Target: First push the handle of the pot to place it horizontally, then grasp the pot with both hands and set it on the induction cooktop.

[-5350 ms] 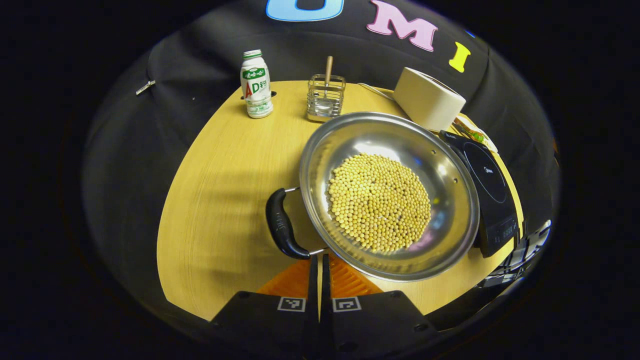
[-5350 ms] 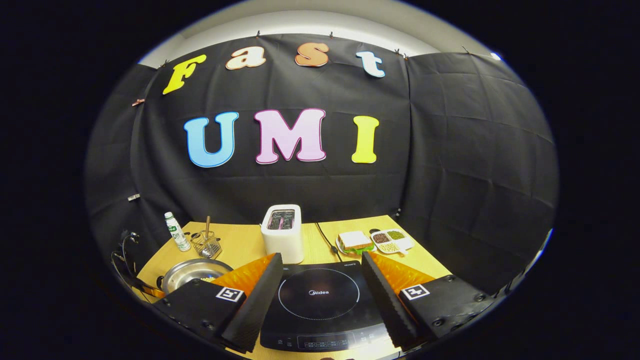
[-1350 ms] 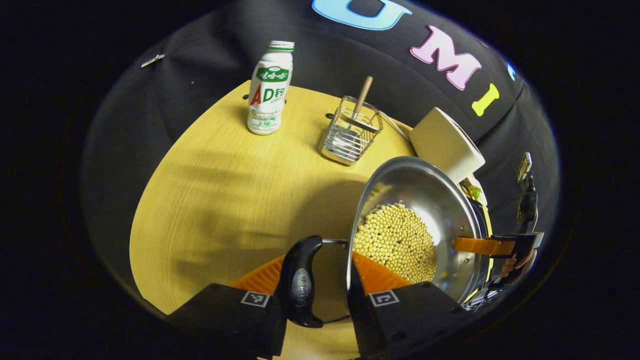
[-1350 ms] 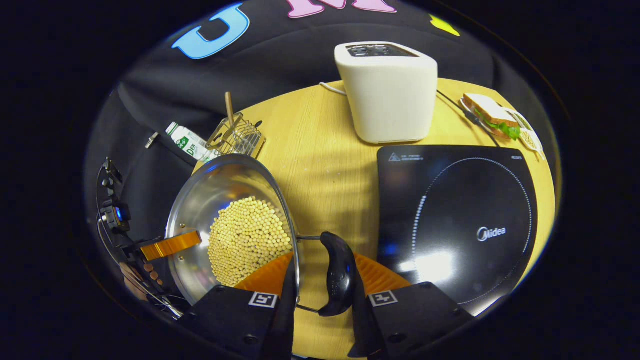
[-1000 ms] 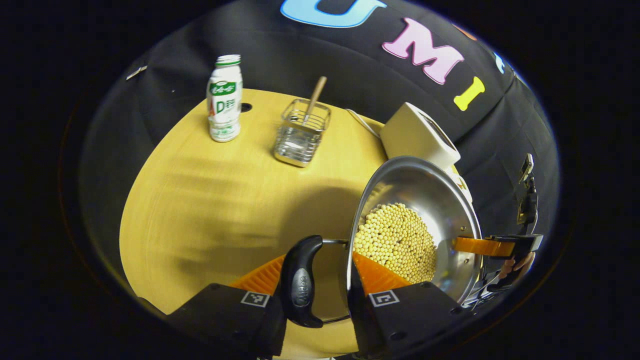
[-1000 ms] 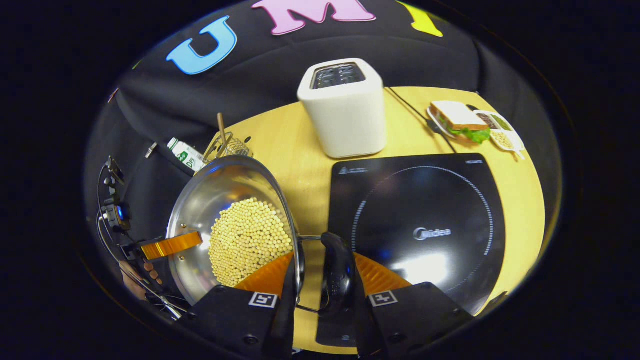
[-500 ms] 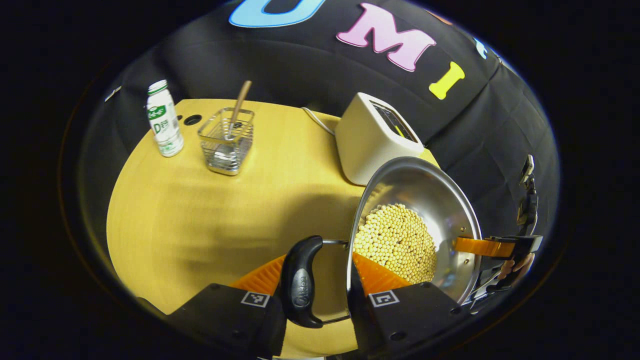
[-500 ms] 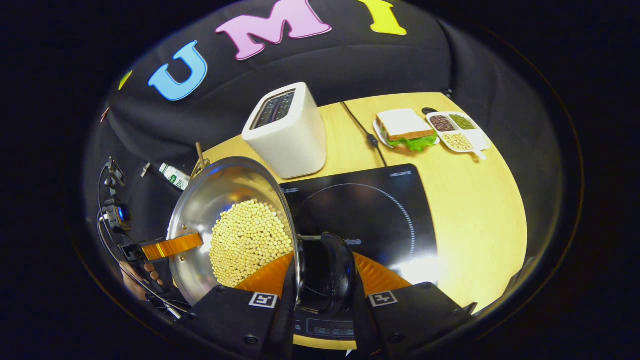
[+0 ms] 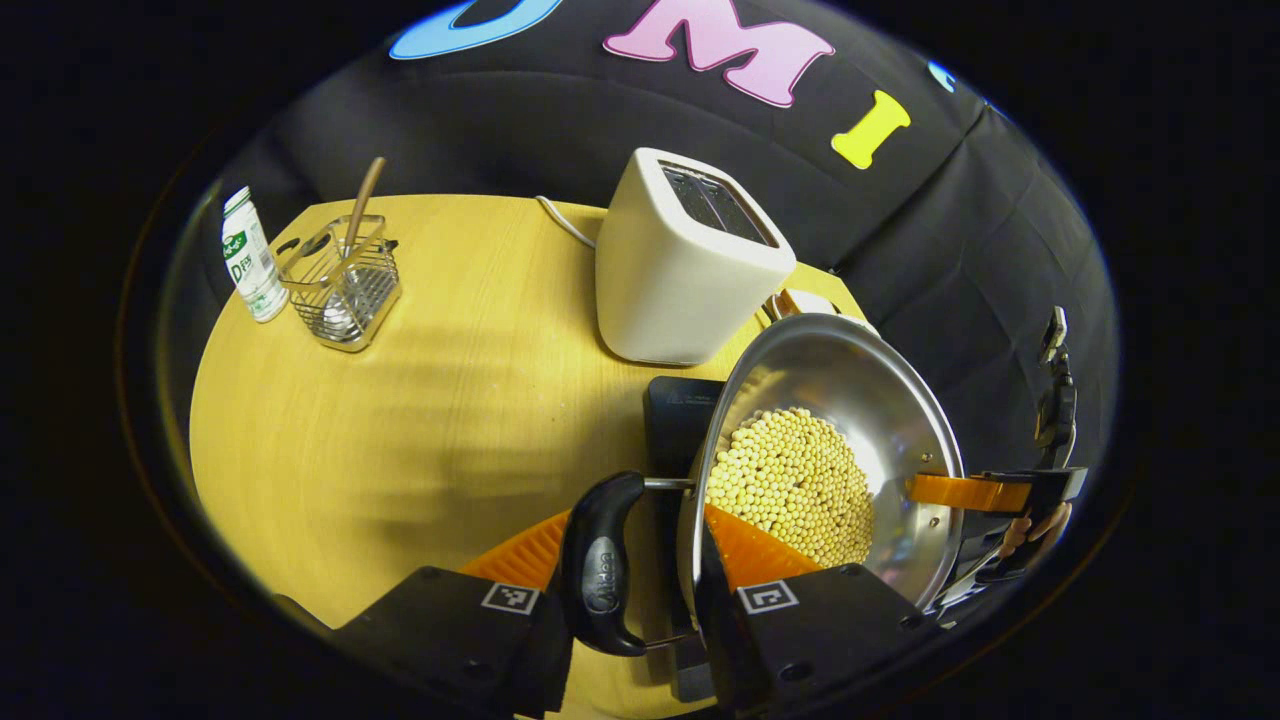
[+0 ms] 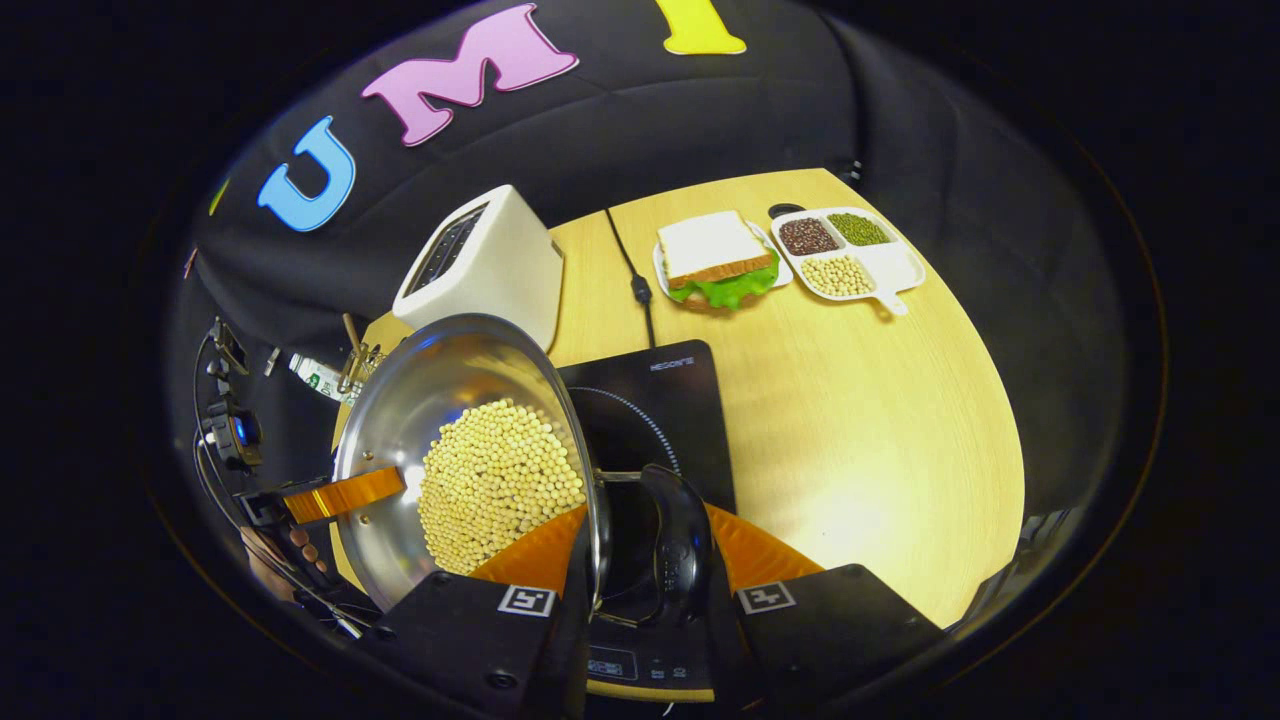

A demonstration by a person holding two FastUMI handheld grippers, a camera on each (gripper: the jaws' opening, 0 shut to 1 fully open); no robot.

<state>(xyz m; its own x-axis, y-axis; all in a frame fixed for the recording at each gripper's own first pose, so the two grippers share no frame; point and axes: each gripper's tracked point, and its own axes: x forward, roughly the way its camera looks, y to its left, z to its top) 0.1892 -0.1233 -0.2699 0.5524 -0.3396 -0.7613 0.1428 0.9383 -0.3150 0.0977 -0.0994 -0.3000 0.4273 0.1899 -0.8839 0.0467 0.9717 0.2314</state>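
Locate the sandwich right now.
In the right gripper view, the sandwich sits on its plate at the table's far side, between the black power cord and the divided bean dish.

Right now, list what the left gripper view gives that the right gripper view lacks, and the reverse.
Left gripper view: the left claw shut on the pot's left handle, beside a broad stretch of table. Right gripper view: the right claw shut on the right handle, the sandwich, the divided dish. Shared: pot of beans, toaster, cooktop.

Each gripper has a matte black body with small screws. Square black-and-white markers (image 9: pixel 505 598) sit at the lower centre. Thin cables (image 10: pixel 205 400) trail at far left.
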